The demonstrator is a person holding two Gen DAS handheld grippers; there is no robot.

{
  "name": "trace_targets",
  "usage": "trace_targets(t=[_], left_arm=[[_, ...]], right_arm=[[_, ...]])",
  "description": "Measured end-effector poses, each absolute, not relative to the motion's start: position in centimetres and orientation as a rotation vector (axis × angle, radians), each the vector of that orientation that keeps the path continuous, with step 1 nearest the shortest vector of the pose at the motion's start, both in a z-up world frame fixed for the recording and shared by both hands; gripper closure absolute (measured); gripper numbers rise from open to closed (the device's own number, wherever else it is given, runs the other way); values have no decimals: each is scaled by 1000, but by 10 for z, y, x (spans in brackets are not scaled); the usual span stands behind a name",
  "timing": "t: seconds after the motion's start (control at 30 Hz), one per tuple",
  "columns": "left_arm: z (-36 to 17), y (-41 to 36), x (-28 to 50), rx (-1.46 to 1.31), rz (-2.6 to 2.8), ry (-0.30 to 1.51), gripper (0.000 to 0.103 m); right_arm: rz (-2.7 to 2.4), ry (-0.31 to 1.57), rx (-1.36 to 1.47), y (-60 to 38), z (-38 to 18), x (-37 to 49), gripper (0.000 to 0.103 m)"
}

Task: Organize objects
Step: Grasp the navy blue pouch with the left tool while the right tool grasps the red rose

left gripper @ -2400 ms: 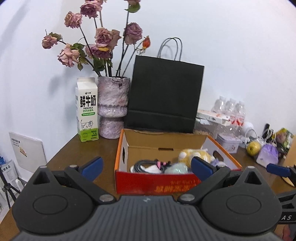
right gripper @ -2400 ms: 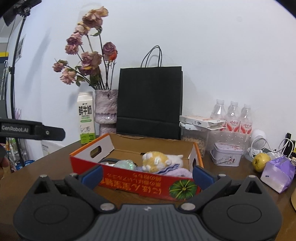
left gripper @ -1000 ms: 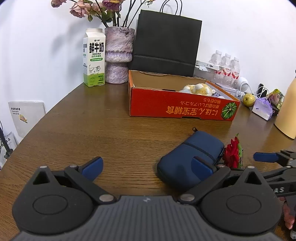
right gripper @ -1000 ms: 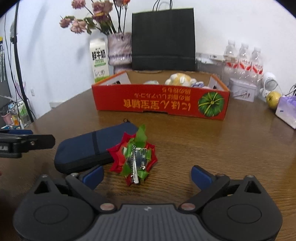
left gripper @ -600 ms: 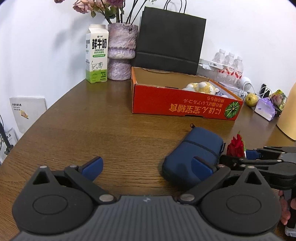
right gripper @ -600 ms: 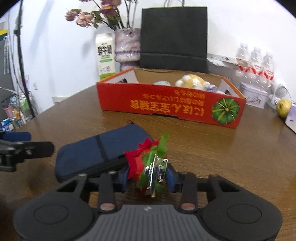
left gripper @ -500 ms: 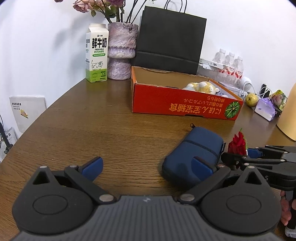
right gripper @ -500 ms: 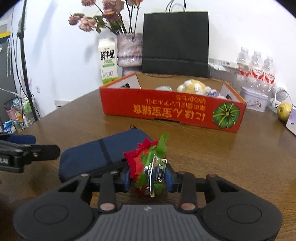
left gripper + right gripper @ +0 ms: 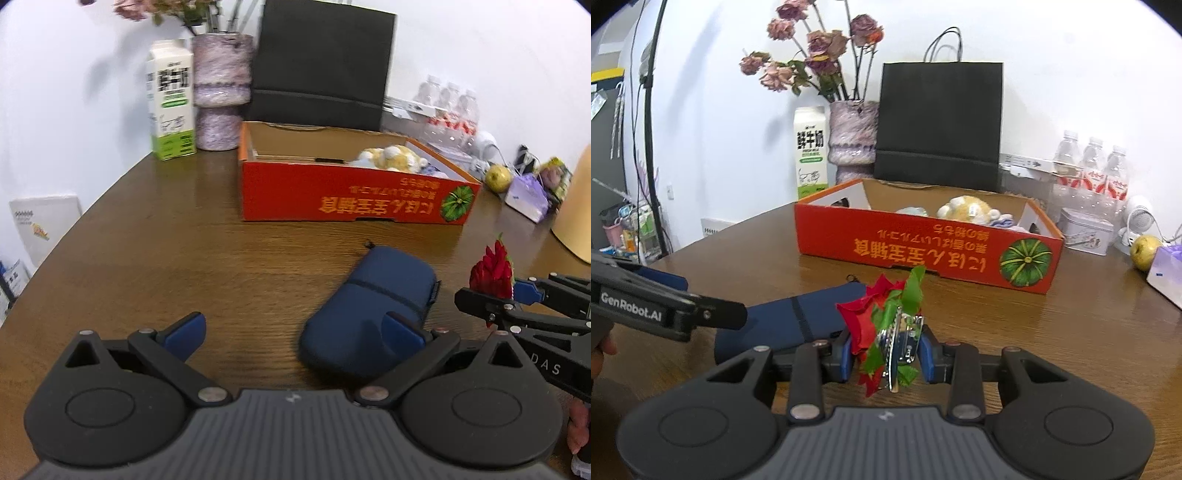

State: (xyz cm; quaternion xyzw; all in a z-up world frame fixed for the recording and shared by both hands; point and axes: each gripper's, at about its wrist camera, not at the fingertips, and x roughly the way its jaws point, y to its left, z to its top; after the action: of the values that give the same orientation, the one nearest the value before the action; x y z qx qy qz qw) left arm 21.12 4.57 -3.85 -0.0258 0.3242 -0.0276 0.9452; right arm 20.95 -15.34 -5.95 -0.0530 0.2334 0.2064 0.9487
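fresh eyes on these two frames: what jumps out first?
The red and green flower clip, pinched in the right hand-held gripper above the wooden table. Next, the red cardboard box behind it, with a yellow plush toy inside. The navy pouch lies on the table in front of the open left hand-held gripper.

Table (image 9: 155,236): wood grain, semi-gloss. Red box (image 9: 923,247): printed cardboard, matt brown inside. Blue pouch (image 9: 373,295): matt woven cloth. Flower clip (image 9: 886,325): cloth petals, shiny metal clasp. Black bag (image 9: 942,125): matt paper. Grippers: matt black plastic.
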Motion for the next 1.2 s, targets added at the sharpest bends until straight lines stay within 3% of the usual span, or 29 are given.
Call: trace_targets(t=[0.6, 1.2], left_arm=[[-62, -4, 267, 62, -200, 807, 0], [-70, -19, 262, 44, -86, 731, 0]], right_arm=[[362, 428, -63, -201, -53, 213, 70], [350, 423, -74, -210, -54, 213, 69]])
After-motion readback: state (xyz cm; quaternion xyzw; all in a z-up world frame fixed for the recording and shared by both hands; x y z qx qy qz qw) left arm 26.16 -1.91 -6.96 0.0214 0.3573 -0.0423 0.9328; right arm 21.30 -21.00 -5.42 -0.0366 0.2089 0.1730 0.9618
